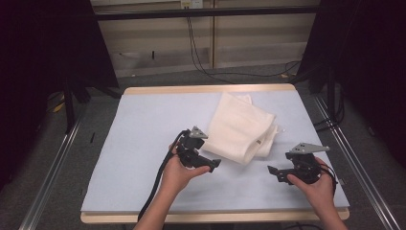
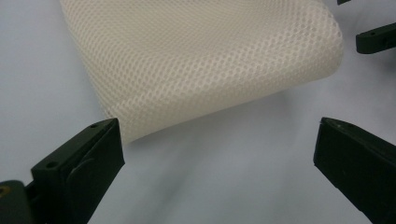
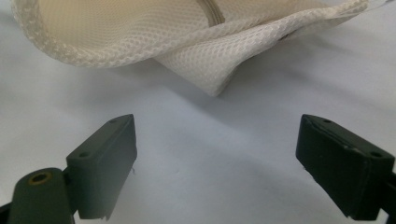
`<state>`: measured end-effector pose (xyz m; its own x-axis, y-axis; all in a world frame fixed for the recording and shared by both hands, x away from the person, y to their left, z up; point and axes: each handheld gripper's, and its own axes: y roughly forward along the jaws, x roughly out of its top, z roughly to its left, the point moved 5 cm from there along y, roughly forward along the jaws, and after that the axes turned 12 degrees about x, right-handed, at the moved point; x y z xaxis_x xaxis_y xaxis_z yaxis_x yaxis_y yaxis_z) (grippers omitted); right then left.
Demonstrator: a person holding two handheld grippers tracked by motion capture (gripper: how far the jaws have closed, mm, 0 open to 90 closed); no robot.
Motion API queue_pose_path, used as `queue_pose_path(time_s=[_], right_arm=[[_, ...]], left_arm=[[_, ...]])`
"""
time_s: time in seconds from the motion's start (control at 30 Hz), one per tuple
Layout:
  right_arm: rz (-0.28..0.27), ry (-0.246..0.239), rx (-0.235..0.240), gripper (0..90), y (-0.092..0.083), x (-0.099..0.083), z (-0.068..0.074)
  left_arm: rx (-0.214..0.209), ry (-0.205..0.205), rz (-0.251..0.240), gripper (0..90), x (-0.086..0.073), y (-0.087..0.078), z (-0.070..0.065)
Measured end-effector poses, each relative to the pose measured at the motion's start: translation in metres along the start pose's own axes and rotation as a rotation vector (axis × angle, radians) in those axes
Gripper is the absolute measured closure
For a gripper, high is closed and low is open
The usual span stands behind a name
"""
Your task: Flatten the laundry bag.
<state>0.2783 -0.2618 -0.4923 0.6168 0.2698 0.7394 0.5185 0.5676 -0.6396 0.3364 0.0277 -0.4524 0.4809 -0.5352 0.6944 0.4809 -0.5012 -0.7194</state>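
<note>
A folded cream mesh cloth (image 1: 243,128) lies on the pale blue table mat (image 1: 143,134), right of centre. My left gripper (image 1: 215,164) sits just left of the cloth's near corner, jaws pointing right, open and empty. In the left gripper view the cloth's folded edge (image 2: 205,60) lies just beyond the gripper (image 2: 217,154), apart from the wide-set jaws. My right gripper (image 1: 272,170) hovers to the right of the near corner, jaws pointing left, open with nothing between them. In the right gripper view the cloth's layered hem (image 3: 187,42) lies ahead of the gripper (image 3: 215,163).
The mat covers a wooden table whose front edge (image 1: 215,216) shows below the hands. Metal rails (image 1: 52,167) run along both sides of the table. Cables (image 1: 201,52) hang on the wall behind. Bare mat spreads to the left of the cloth.
</note>
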Motion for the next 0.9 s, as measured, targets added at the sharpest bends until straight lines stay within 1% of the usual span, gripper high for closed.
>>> queue_pose_path(time_s=[0.03, 0.07, 0.1, 0.13, 0.17, 0.2, 0.23, 0.3, 0.33, 0.43, 0.47, 0.5, 0.53, 0.57, 0.6, 0.63, 0.67, 0.7, 0.73, 0.8, 0.9], right_arm=[[-0.003, 0.005, 0.0, 11.9, -0.001, 0.0, 0.0], [-0.005, 0.003, -0.001, 12.0, -0.001, 0.0, -0.001], [-0.008, 0.008, -0.003, 12.0, -0.001, 0.0, -0.001], [-0.01, 0.004, -0.001, 12.0, -0.002, 0.0, -0.002], [-0.01, 0.006, -0.003, 12.0, -0.002, 0.0, -0.002], [-0.01, 0.005, -0.003, 12.0, -0.002, 0.0, -0.002], [-0.01, 0.005, -0.002, 12.1, -0.002, 0.0, -0.002], [-0.01, 0.004, -0.004, 12.4, -0.002, 0.0, -0.002], [-0.01, 0.004, 0.0, 12.5, -0.002, 0.0, -0.002], [-0.01, 0.0, -0.001, 12.5, -0.001, 0.0, -0.002], [-0.007, 0.003, 0.006, 12.5, -0.001, 0.0, -0.001], [-0.006, 0.005, 0.0, 12.5, -0.001, 0.0, -0.001], [-0.008, -0.001, 0.001, 12.5, -0.001, 0.0, -0.002], [-0.007, 0.002, 0.001, 12.5, -0.001, 0.0, -0.001], [-0.009, 0.001, 0.005, 12.5, -0.001, 0.0, -0.001], [-0.01, 0.0, 0.005, 12.4, -0.001, 0.0, -0.001], [-0.01, -0.001, 0.006, 12.4, -0.001, 0.0, -0.001], [-0.009, 0.001, 0.005, 12.3, -0.001, 0.0, -0.001], [-0.009, -0.002, 0.002, 12.4, -0.001, 0.0, -0.002], [-0.01, -0.001, 0.006, 12.3, 0.0, 0.0, -0.002], [-0.004, 0.006, 0.001, 12.4, 0.001, -0.001, -0.001]], left_arm=[[0.0, 0.008, 0.0, 1.4, 0.002, 0.001, -0.001], [-0.001, 0.007, -0.001, 1.4, 0.003, 0.001, -0.003], [-0.008, 0.018, 0.002, 1.4, 0.005, 0.002, -0.004], [-0.015, 0.017, 0.002, 1.7, 0.007, 0.002, -0.006], [-0.012, 0.016, -0.016, 2.0, 0.009, 0.004, -0.008], [-0.019, 0.021, -0.018, 3.1, 0.011, 0.005, -0.01], [-0.016, 0.024, -0.014, 3.6, 0.013, 0.005, -0.011], [-0.031, 0.029, -0.013, 3.7, 0.017, 0.009, -0.016], [-0.028, 0.031, -0.006, 4.1, 0.018, 0.009, -0.017], [-0.041, 0.031, -0.005, 4.7, 0.023, 0.012, -0.024], [-0.046, 0.047, -0.008, 5.7, 0.025, 0.012, -0.026], [-0.057, 0.049, -0.013, 6.0, 0.026, 0.014, -0.028], [-0.066, 0.06, -0.006, 6.8, 0.027, 0.015, -0.03], [-0.067, 0.059, -0.008, 7.3, 0.028, 0.017, -0.034], [-0.079, 0.059, -0.011, 7.4, 0.029, 0.019, -0.035], [-0.079, 0.056, -0.017, 7.8, 0.03, 0.021, -0.037], [-0.092, 0.055, -0.018, 7.8, 0.03, 0.022, -0.039], [-0.091, 0.06, -0.017, 7.8, 0.031, 0.023, -0.04], [-0.079, 0.059, -0.015, 7.8, 0.032, 0.024, -0.04], [-0.095, 0.046, -0.013, 8.9, 0.033, 0.026, -0.042], [-0.091, 0.05, -0.017, 9.1, 0.037, 0.028, -0.046]])
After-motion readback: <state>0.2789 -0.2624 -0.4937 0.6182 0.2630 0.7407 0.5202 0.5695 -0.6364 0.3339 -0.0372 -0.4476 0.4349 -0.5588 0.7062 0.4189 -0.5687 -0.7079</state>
